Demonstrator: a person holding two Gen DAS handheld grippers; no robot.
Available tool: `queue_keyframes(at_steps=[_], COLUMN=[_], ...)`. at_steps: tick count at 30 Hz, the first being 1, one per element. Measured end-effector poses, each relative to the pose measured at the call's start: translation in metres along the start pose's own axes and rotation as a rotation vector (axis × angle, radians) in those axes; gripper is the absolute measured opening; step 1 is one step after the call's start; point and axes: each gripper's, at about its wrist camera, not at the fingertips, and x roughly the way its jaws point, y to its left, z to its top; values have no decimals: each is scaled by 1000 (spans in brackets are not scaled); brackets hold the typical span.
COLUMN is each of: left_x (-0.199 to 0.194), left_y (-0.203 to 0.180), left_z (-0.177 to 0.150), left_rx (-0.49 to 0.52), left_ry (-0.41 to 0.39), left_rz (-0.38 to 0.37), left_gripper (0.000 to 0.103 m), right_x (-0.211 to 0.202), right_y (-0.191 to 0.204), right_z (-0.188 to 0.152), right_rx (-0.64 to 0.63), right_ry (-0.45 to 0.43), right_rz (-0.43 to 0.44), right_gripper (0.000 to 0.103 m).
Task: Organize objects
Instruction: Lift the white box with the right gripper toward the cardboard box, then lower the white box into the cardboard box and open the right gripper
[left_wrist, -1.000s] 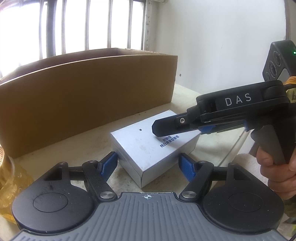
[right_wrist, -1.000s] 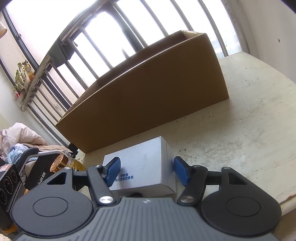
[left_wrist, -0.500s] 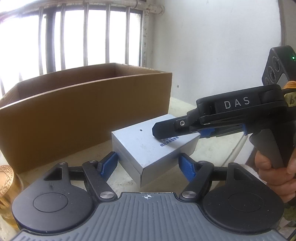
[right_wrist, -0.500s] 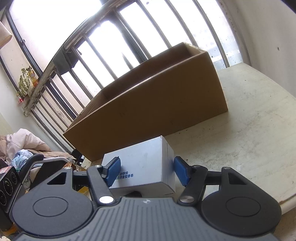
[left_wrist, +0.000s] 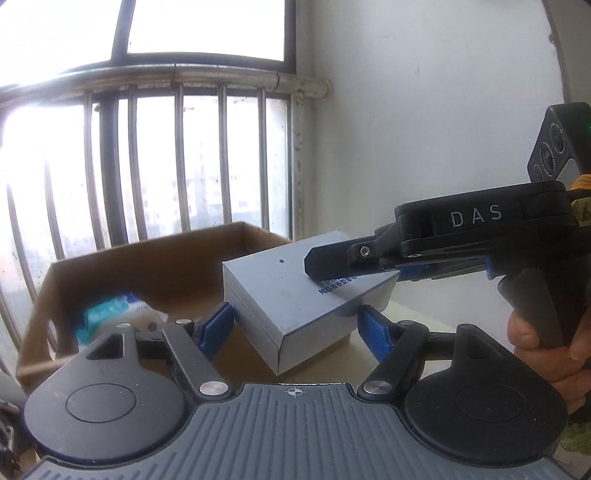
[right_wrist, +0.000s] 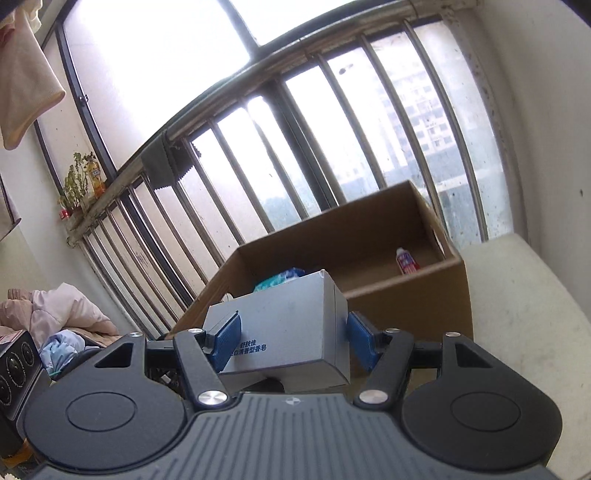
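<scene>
A grey rectangular box (left_wrist: 288, 295) with blue print hangs in the air, level with the rim of the open cardboard carton (left_wrist: 147, 266). My left gripper (left_wrist: 297, 325) has one corner of it between its blue pads, which touch both sides; its jaws are opening slightly. My right gripper (right_wrist: 294, 339) is shut on the grey box (right_wrist: 288, 317) across its width. One of its black fingers (left_wrist: 325, 264) lies along the box's top in the left wrist view. The carton (right_wrist: 406, 295) lies just beyond the box.
Inside the carton lie a teal-and-white packet (left_wrist: 110, 314) and a small bottle with a red label (right_wrist: 406, 260). The pale table (right_wrist: 528, 314) runs right of the carton to a white wall. Window bars stand behind. A person's hand (left_wrist: 535, 343) grips the right handle.
Both grippers have risen with the grey box, lifting it off the table. The carton's inside and its contents have come into view.
</scene>
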Motion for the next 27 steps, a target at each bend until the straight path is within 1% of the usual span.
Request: queue_keyframes(at_steps=[2, 5, 8, 10, 12, 15, 18, 22, 23, 27], left_x=[9, 25, 49, 66, 86, 117, 144, 167, 173, 196], left_y=[5, 13, 24, 33, 46, 64, 85, 108, 116, 137], left_z=[14, 31, 44, 50, 55, 60, 59, 54, 54, 51], left_rx=[-5, -30, -72, -105, -145, -204, -291, -396, -442, -520], left_ry=[-23, -40, -28, -3, 33, 109, 198, 305, 334, 437], left_rz=[23, 66, 106, 127, 147, 161, 163, 168, 165, 146], left_gripper=[75, 76, 76, 77, 77, 77, 77, 77, 77, 77], right_x=[7, 27, 56, 79, 108, 150, 189, 230, 238, 263], right_y=[-1, -8, -15, -22, -33, -50, -65, -77, -79, -86], right_z=[18, 45, 72, 88, 102, 119, 127, 126, 125, 118], right_rx=[-17, -42, -67, -76, -64, -36, -15, 0, 2, 14], right_ry=[-8, 6, 51, 101, 165, 268, 372, 477, 497, 556], right_rz=[19, 55, 80, 90, 95, 92, 83, 78, 76, 58], right_gripper=[67, 67, 67, 67, 67, 67, 67, 67, 67, 67])
